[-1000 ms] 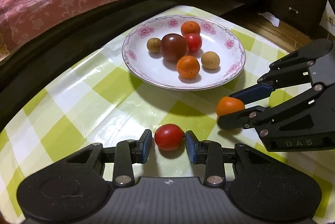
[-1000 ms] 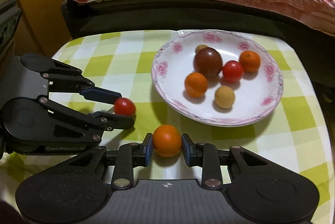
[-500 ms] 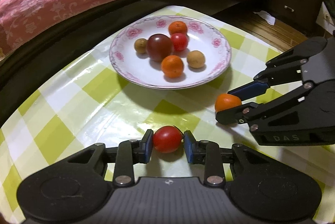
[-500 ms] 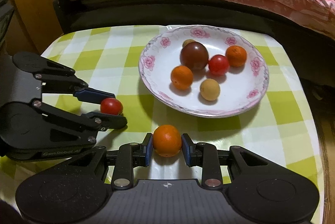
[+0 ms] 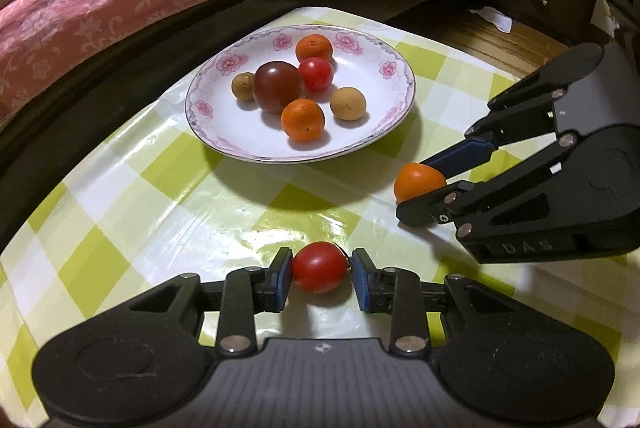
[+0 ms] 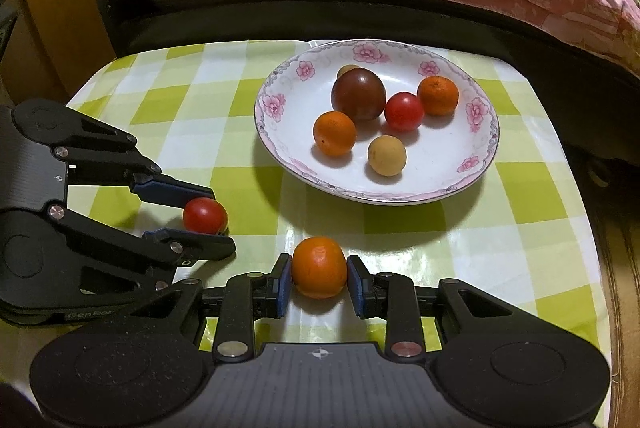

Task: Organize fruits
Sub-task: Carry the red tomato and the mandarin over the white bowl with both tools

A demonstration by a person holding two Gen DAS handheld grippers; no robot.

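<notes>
The plate (image 6: 478, 184) holds six fruits: two oranges, two tan, one red tomato, one dark. Left gripper (image 5: 319, 278) has just closed on a round red tomato (image 5: 319, 267); right gripper (image 6: 319, 280) clamps a round orange (image 6: 319, 272). Neither shows a long axis.

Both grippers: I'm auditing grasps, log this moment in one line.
left gripper: shut on red tomato | right gripper: shut on orange | plate: six fruits

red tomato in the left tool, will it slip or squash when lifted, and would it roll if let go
The red tomato looks smooth and glossy, so it may slip between the flat pads. Its skin seems thin; a hard squeeze could bruise it. Being round on a slick tablecloth, it would probably roll if released.
</notes>
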